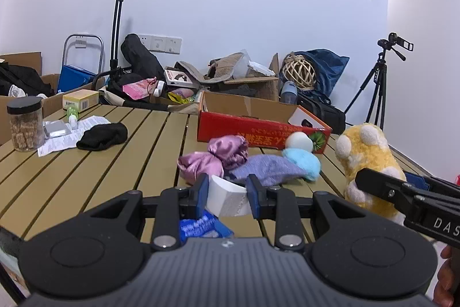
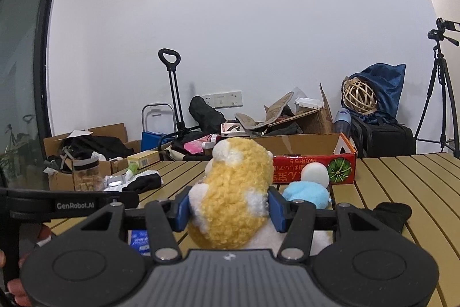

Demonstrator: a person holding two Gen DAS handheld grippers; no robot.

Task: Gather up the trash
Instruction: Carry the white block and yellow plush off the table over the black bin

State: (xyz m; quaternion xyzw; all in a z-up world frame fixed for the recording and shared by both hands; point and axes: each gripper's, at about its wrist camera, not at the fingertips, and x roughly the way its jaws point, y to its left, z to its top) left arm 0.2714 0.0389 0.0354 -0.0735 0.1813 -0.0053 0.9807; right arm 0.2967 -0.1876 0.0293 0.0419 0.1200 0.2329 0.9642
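- Your left gripper is clamped on a white paper piece above the slatted table.
- Your right gripper pinches the yellow plush toy (hardly trash).
- Nothing visibly binned yet; a leaflet, blue wrapper and fabrics remain.

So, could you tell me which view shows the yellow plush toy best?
The left wrist view: the yellow plush toy stands clear, pinched by the right gripper. The right wrist view shows only its back.
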